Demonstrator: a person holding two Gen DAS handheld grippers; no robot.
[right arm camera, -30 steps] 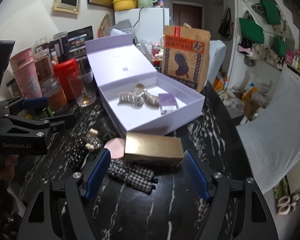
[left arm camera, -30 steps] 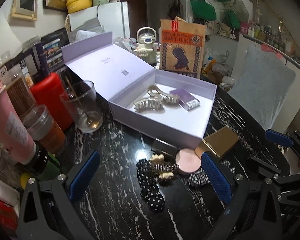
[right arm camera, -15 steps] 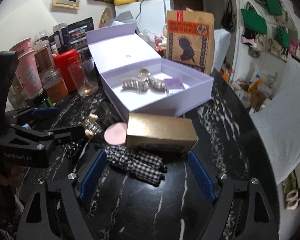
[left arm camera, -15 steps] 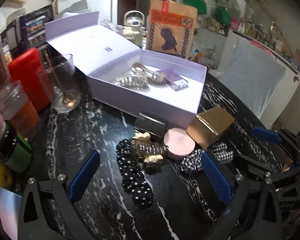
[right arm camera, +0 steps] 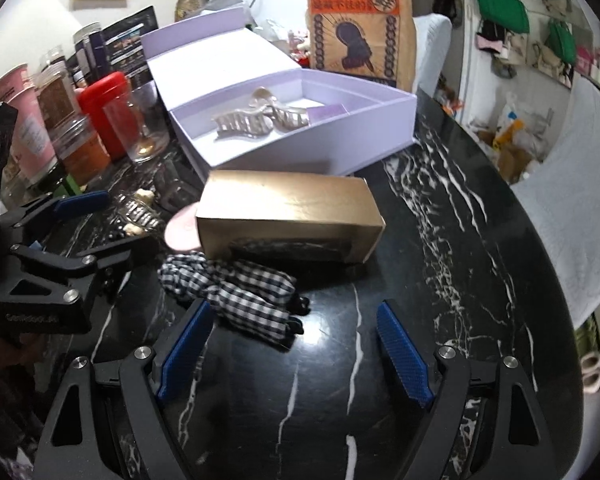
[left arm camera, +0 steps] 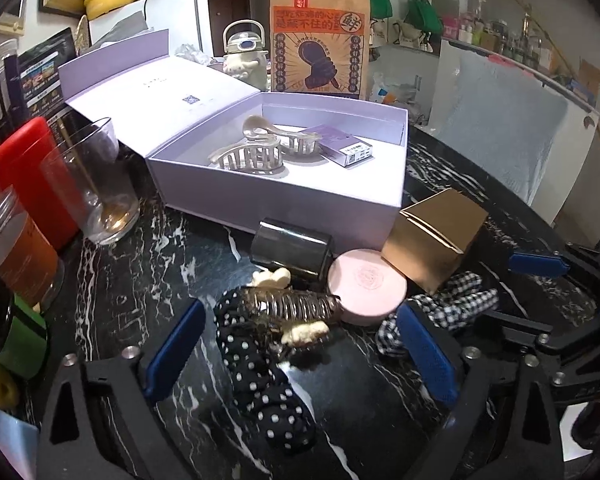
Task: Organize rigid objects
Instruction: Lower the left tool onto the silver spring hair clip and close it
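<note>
An open lilac box (left arm camera: 284, 200) (right arm camera: 300, 152) holds two pale hair claws (left arm camera: 252, 156) and a small purple packet (left arm camera: 346, 148). In front of it lie a clear spring-like hair claw (left arm camera: 296, 304) on a black polka-dot scrunchie (left arm camera: 256, 364), a pink round compact (left arm camera: 366, 286), a dark shiny case (left arm camera: 290, 248), a gold carton (left arm camera: 436, 236) (right arm camera: 288, 216) and a black-and-white checked scrunchie (right arm camera: 236, 288). My left gripper (left arm camera: 296, 354) is open, low over the clear claw and polka-dot scrunchie. My right gripper (right arm camera: 292, 346) is open, just short of the checked scrunchie and the gold carton.
A drinking glass (left arm camera: 96, 184), a red canister (left arm camera: 28, 176) and jars crowd the left edge of the black marble table (right arm camera: 440, 240). A brown paper bag (left arm camera: 320, 40) stands behind the box. The table's rounded edge drops off at the right.
Both grippers have moved forward and lower toward the items in front of the box. The left one now straddles the clear claw. Nothing has been picked up.
</note>
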